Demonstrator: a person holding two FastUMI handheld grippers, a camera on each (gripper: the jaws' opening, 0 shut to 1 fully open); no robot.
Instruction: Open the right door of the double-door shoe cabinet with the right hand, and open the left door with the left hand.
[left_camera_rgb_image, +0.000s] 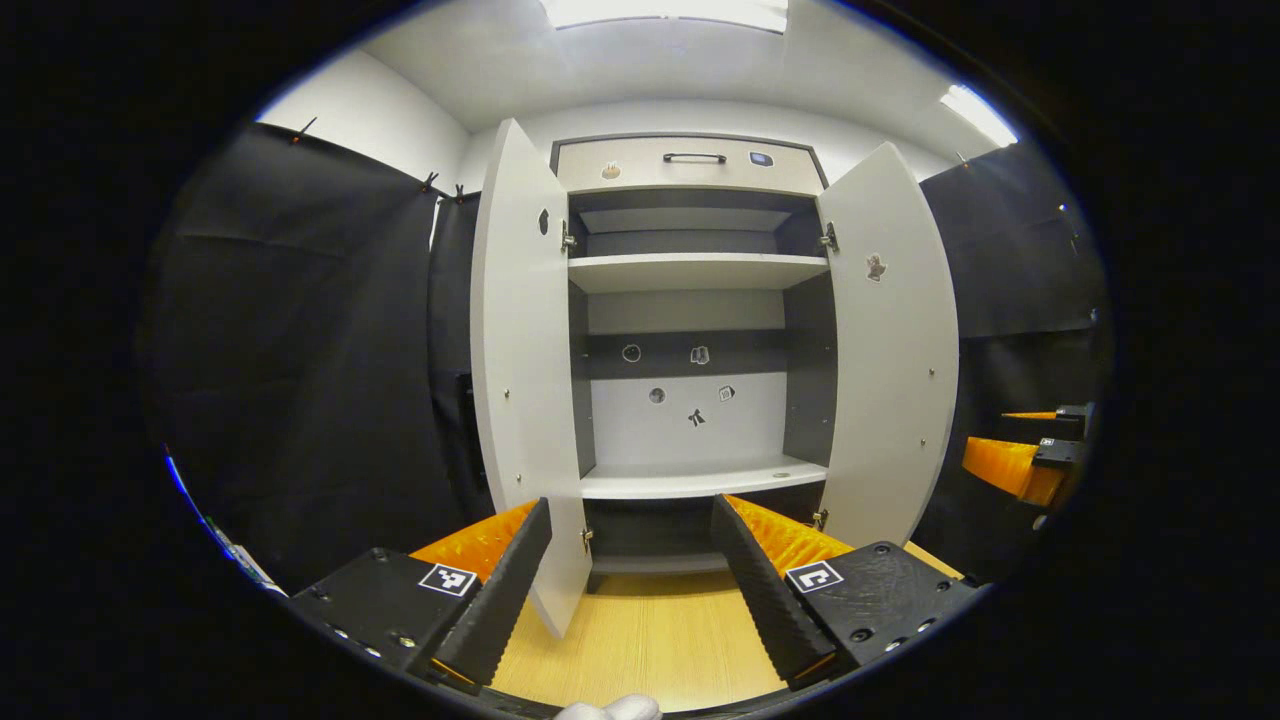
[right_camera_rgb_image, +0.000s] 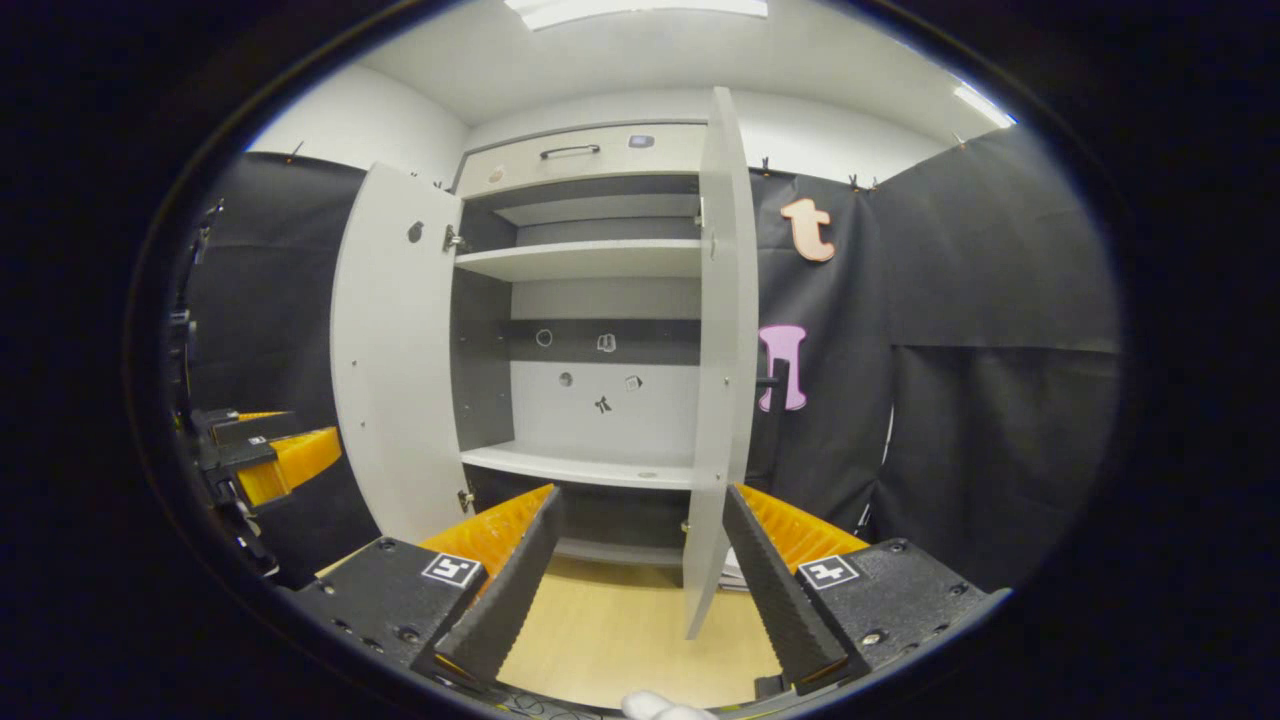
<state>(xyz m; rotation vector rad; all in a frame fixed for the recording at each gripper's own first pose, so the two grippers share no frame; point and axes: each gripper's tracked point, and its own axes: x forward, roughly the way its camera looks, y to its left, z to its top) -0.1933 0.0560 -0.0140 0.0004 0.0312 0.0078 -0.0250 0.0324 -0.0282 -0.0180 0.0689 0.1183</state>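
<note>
The shoe cabinet (left_camera_rgb_image: 690, 272) stands straight ahead with both doors swung wide, showing bare shelves. In the left gripper view my left gripper (left_camera_rgb_image: 632, 510) is open; the left door (left_camera_rgb_image: 520, 350) stands edge-on, its lower edge in the gap near the left finger, untouched. The right door (left_camera_rgb_image: 890, 350) angles out to the right, and the right gripper (left_camera_rgb_image: 1030, 455) shows beyond it. In the right gripper view my right gripper (right_camera_rgb_image: 643, 495) is open, with the right door (right_camera_rgb_image: 725, 300) edge-on in the gap, nearer the right finger and free of both. The left door (right_camera_rgb_image: 390, 350) hangs open, the left gripper (right_camera_rgb_image: 260, 450) beside it.
A drawer (left_camera_rgb_image: 690, 163) with a black handle tops the cabinet. Small stickers dot the cabinet's back panel (left_camera_rgb_image: 690, 420). Light wooden floor (left_camera_rgb_image: 640, 640) runs up to the cabinet's foot. Black cloth walls (left_camera_rgb_image: 300, 350) close in both sides. A white-gloved hand (right_camera_rgb_image: 655, 705) peeks in at the bottom.
</note>
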